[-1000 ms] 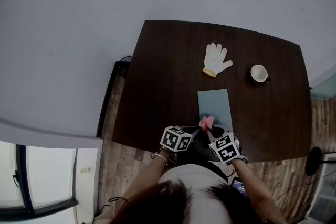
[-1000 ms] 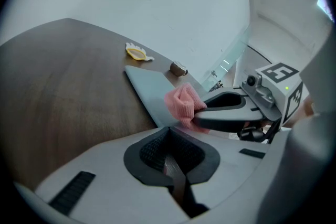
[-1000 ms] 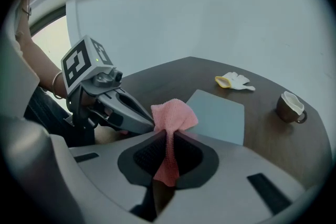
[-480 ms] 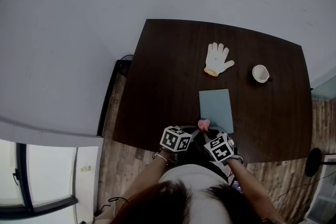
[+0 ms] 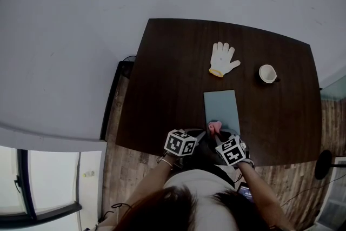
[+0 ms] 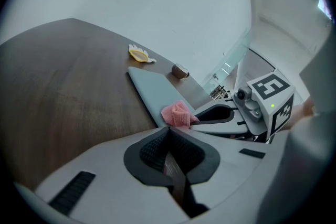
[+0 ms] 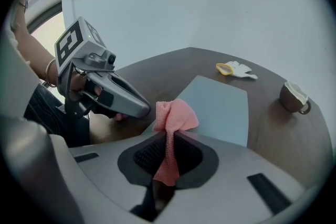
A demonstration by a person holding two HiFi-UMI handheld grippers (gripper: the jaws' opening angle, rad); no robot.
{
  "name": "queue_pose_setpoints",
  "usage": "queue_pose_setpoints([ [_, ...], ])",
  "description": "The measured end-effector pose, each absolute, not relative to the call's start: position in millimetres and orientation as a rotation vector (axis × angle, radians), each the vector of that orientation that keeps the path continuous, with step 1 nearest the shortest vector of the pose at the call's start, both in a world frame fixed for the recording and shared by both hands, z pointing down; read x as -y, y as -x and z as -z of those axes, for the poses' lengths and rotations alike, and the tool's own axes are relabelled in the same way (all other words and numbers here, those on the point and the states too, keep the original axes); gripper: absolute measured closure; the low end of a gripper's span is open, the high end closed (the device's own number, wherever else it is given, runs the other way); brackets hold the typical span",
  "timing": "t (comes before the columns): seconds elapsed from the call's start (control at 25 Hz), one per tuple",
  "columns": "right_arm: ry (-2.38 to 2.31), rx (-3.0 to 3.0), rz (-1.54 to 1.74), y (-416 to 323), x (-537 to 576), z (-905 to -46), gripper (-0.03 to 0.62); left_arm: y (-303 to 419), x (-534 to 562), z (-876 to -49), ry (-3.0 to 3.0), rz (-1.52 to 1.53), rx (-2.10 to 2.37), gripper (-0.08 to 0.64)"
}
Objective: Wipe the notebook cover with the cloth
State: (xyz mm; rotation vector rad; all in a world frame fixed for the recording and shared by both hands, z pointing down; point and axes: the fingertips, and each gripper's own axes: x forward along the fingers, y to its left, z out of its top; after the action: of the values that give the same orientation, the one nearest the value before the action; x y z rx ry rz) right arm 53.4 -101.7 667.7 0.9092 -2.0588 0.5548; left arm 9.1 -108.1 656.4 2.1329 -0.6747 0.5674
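A pale blue-grey notebook (image 5: pixel 220 108) (image 6: pixel 155 89) (image 7: pixel 218 105) lies flat on the dark wooden table (image 5: pixel 173 78), its near end close to the table's front edge. My right gripper (image 5: pixel 219 134) (image 7: pixel 169 136) is shut on a pink cloth (image 5: pixel 213 127) (image 7: pixel 173 118) (image 6: pixel 177 114), which bunches out ahead of the jaws over the notebook's near end. Whether the cloth touches the cover I cannot tell. My left gripper (image 5: pixel 197 137) (image 6: pixel 169 136) is shut with nothing in it, just left of the notebook at the front edge.
A white work glove (image 5: pixel 223 60) (image 7: pixel 236 69) with a yellow cuff lies beyond the notebook. A small cup (image 5: pixel 267 74) (image 7: pixel 293 97) (image 6: pixel 180 71) stands at the far right. Wooden floor shows beyond the table's front edge and a dark frame stands at its left side.
The right gripper and pink cloth drew back towards the table's front edge, then moved slightly forward again onto the notebook's near end. The left gripper has stayed put.
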Motion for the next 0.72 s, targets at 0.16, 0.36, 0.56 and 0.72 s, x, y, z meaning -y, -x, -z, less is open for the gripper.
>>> queue_pose_setpoints([
  [0.16,-0.943,2.044,-0.564,-67,103,-668,0.552,-9,108,-657,-2.130,-0.565,0.678,0.541],
  [0.36,-0.992,2.043,-0.562,-82,108,-666,0.552,-9,108,-657,-2.128,-0.570,0.683,0.541],
  [0.56,-1.032,2.012,-0.565,-102,108,-668,0.552,-10,108,-657,-2.127,-0.569,0.688,0.541],
  [0.72,-1.066,1.983,-0.579,-118,107,-667,0.552,-10,108,-657,-2.125,-0.569,0.693,0.541],
])
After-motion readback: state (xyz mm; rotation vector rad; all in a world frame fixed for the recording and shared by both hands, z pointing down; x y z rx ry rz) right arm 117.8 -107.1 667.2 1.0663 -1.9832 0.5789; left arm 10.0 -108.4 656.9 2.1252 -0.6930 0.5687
